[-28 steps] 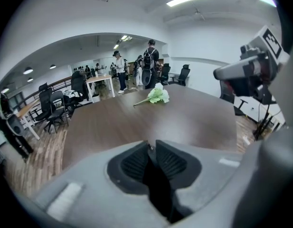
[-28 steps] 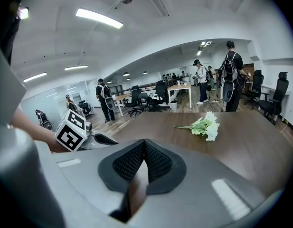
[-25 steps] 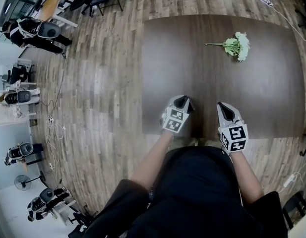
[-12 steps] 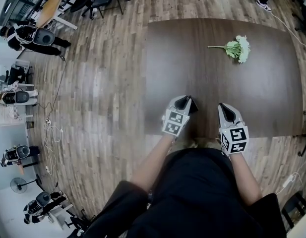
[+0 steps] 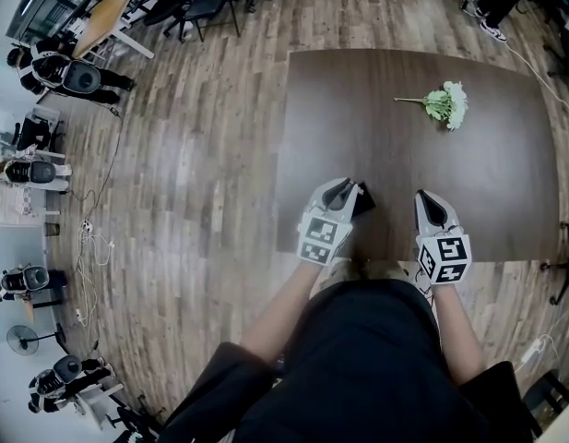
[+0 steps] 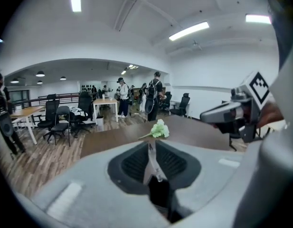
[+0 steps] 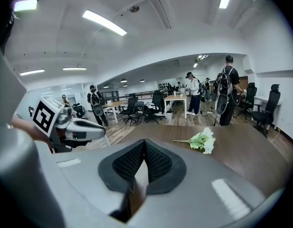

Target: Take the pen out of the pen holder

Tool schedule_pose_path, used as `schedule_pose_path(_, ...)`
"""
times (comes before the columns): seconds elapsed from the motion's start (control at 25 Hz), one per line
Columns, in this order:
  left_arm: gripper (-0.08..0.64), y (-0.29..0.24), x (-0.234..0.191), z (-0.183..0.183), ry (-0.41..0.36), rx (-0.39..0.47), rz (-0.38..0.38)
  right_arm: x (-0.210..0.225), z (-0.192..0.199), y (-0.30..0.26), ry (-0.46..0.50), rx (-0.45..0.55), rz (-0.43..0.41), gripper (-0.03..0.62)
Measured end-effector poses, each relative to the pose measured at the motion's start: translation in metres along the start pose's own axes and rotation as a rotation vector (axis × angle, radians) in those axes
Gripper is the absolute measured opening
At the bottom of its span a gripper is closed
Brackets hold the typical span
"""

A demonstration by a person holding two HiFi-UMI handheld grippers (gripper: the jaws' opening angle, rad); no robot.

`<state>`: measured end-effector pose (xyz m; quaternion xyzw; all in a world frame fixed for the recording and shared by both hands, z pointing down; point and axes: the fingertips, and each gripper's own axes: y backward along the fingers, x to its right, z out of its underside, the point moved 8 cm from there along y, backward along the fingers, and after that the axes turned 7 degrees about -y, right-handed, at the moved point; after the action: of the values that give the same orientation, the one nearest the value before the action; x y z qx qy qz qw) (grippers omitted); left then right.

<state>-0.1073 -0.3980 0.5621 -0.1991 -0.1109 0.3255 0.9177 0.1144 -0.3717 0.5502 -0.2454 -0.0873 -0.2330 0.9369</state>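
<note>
No pen holder shows in any view. My left gripper (image 5: 344,190) hangs over the near edge of the brown table (image 5: 385,155). In the left gripper view its jaws (image 6: 149,146) are pinched on a slim pen-like thing (image 6: 153,167), grey at the front and black behind. From above, a black piece (image 5: 362,199) shows beside that tip; I cannot tell whether it is the same thing. My right gripper (image 5: 425,198) is level with it to the right, pads (image 7: 155,163) meeting at the front with nothing between them. Each gripper sees the other beside it.
A pale green flower sprig (image 5: 443,104) lies on the far right part of the table, ahead of both grippers (image 6: 158,129) (image 7: 202,140). Wood floor surrounds the table. Office chairs, desks and standing people (image 7: 227,91) are far behind.
Both grippers have risen off the table's near edge, the left one more. The black piece beside the left tip has come into sight.
</note>
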Motion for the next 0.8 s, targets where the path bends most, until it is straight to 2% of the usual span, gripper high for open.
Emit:
schedule_pose_path(0.12, 0.052, 0.02, -0.002, -0.02, 0.019, 0.071, -0.02, -0.003, -0.016, 0.006, 0.028, 0.029, 0.005, 0.002)
schedule_pose_path(0.32, 0.051, 0.051, -0.011, -0.05, 0.112, 0.149, -0.061, -0.007, -0.046, 0.015, 0.062, 0.084, 0.011, 0.002)
schedule_pose_path(0.52, 0.051, 0.077, -0.015, -0.075, 0.095, 0.197, -0.121, -0.009, -0.066, 0.024, 0.023, 0.143, 0.015, 0.002)
schedule_pose_path(0.8, 0.051, 0.101, -0.021, -0.085, 0.091, 0.269, -0.195, -0.017, -0.082, 0.032, 0.127, 0.198, 0.047, 0.002)
